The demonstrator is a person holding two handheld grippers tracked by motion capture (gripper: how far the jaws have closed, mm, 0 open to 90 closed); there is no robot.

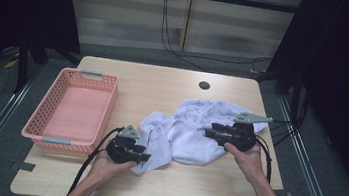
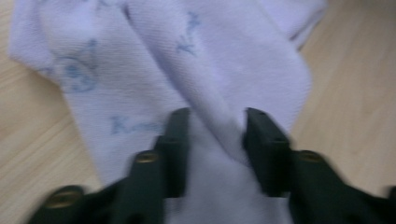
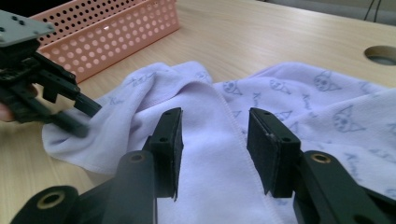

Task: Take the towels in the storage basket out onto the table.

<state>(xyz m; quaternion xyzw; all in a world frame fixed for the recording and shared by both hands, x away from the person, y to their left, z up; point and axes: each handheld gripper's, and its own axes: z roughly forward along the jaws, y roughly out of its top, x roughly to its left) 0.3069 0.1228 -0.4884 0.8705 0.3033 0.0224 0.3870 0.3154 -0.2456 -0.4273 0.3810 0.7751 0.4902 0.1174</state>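
Leftmost on the light wooden table point(image 1: 164, 84) sits one pink perforated basket point(image 1: 74, 109), holding nothing, with a grey handle at each short end; in the right gripper view its hole-punched wall point(image 3: 116, 37) stands just beyond the cloth. Next comes the left gripper point(image 1: 128, 151), held in the person's left hand point(image 1: 106, 162) near the table's front edge, its tips at the lower left end of the one white towel point(image 1: 193, 130). In the left gripper view its jaws stand apart with a raised ridge of the towel point(image 2: 196, 84) running between them, not pinched. The towel lies crumpled across the table's middle and right, printed with pale blue cartoon figures and short words that are too blurred to read. A round cable hole point(image 1: 204, 85) shows in the tabletop behind it. Farther right, the right gripper point(image 1: 211, 131), in the right hand point(image 1: 246, 154), rests over the towel's right part; its jaws are spread too, a hemmed fold of the towel point(image 3: 215, 140) lying between them. Cables trail from both grippers toward the person, and black wires hang at the wall behind the table.
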